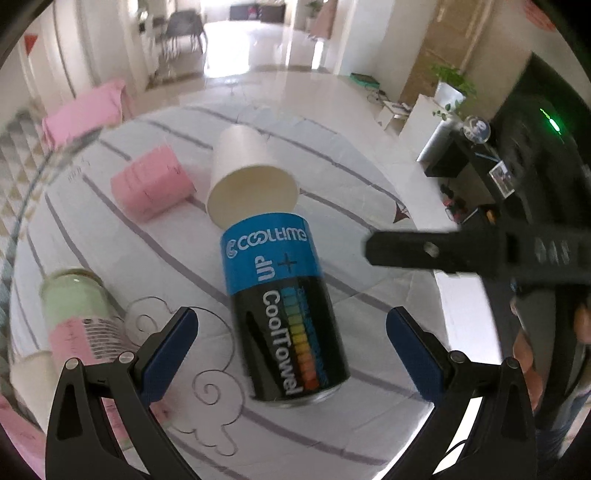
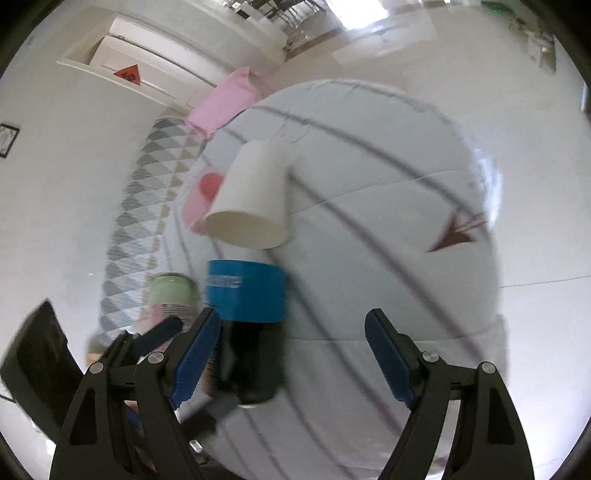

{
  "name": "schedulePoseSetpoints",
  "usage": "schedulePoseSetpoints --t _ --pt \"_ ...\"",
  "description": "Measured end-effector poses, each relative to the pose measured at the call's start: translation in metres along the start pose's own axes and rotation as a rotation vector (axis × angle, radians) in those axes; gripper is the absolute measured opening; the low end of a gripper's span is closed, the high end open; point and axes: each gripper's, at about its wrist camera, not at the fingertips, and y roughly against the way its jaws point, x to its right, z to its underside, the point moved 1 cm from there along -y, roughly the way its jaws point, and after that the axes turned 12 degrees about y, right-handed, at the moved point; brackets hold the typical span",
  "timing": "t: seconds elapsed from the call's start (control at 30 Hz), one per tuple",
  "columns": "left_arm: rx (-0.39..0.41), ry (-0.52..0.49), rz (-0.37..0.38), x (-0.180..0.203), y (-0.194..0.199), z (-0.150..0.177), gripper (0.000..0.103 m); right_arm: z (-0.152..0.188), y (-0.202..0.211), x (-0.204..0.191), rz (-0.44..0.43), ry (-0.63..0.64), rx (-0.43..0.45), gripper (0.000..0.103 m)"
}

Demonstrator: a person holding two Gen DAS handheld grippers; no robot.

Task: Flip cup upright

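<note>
Paper cup [image 1: 247, 173] lies on its side beyond the left gripper [image 1: 291, 347], past the CoolTowel can [image 1: 284, 314] that sits between its spread fingers. Right gripper [image 2: 291, 354] is spread too, empty. It looks light and easily crushed; a gentle hold across the wall near the rim seems best.

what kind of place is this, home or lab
Most likely a home: a table under a striped cloth, dining chairs down a glossy tiled hallway, and potted plants beside a white cabinet.
</note>
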Motion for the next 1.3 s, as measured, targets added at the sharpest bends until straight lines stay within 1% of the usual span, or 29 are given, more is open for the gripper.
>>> schedulePoseSetpoints --t 0.13,0.23,0.33,0.37,0.4,0.43,0.47,0.57,0.67,0.77,0.83,0.9,0.97,1.0,1.1,1.13,1.17,1.23,1.3 --pt "-0.025 0.049 -0.022 0.0 -0.009 -0.007 0.103 0.0 -0.001 0.009 0.054 0.041 -0.029 0.082" --pt "-0.054 0.089 -0.033 -0.004 -0.021 -0.018 0.103 0.0 0.001 0.014 0.07 0.084 -0.041 0.082" --pt "-0.106 0.086 -0.041 -0.002 -0.037 -0.02 0.103 0.001 0.004 0.018 0.062 0.117 -0.037 0.082" --pt "-0.122 0.098 -0.029 -0.004 -0.039 -0.02 0.103 0.001 0.007 0.02 0.061 0.124 -0.026 0.082" --pt "-0.145 0.121 0.01 -0.005 -0.042 -0.02 0.103 0.001 0.012 0.023 0.057 0.129 -0.002 0.082" --pt "-0.155 0.134 0.019 -0.007 -0.044 -0.021 0.103 0.002 0.014 0.024 0.051 0.139 -0.001 0.082" --pt "-0.159 0.15 0.015 -0.01 -0.045 -0.022 0.103 0.003 0.013 0.024 0.047 0.148 -0.012 0.082" --pt "-0.136 0.194 -0.008 -0.02 -0.043 -0.027 0.103 0.008 0.013 0.022 0.057 0.197 -0.022 0.082" --pt "-0.151 0.242 -0.003 -0.028 -0.047 -0.029 0.103 0.015 0.018 0.018 0.019 0.236 0.014 0.082" --pt "-0.165 0.236 -0.005 -0.023 -0.054 -0.033 0.103 0.024 0.012 0.006 -0.007 0.291 -0.004 0.082" --pt "-0.184 0.226 0.008 -0.017 -0.06 -0.035 0.103 0.031 0.005 -0.004 -0.022 0.333 -0.026 0.082" --pt "-0.199 0.217 -0.011 -0.012 -0.067 -0.036 0.1 0.036 -0.001 -0.013 -0.045 0.362 -0.039 0.082" --pt "-0.193 0.203 -0.007 -0.008 -0.07 -0.038 0.095 0.04 -0.006 -0.022 -0.056 0.383 -0.037 0.082" --pt "-0.193 0.195 -0.02 -0.006 -0.072 -0.04 0.094 0.041 -0.008 -0.026 -0.069 0.392 -0.04 0.082" --pt "-0.168 0.187 -0.041 -0.003 -0.072 -0.045 0.081 0.043 -0.012 -0.038 -0.097 0.409 -0.034 0.082" --pt "-0.157 0.186 -0.051 -0.002 -0.071 -0.046 0.072 0.043 -0.013 -0.043 -0.107 0.418 -0.024 0.082" --pt "-0.142 0.176 -0.055 -0.001 -0.069 -0.046 0.067 0.043 -0.014 -0.046 -0.118 0.42 -0.021 0.082" --pt "-0.135 0.148 -0.044 0.0 -0.065 -0.045 0.068 0.043 -0.017 -0.051 -0.131 0.43 -0.015 0.082" --pt "-0.108 0.14 -0.034 0.0 -0.057 -0.043 0.068 0.044 -0.02 -0.059 -0.13 0.435 -0.002 0.082"
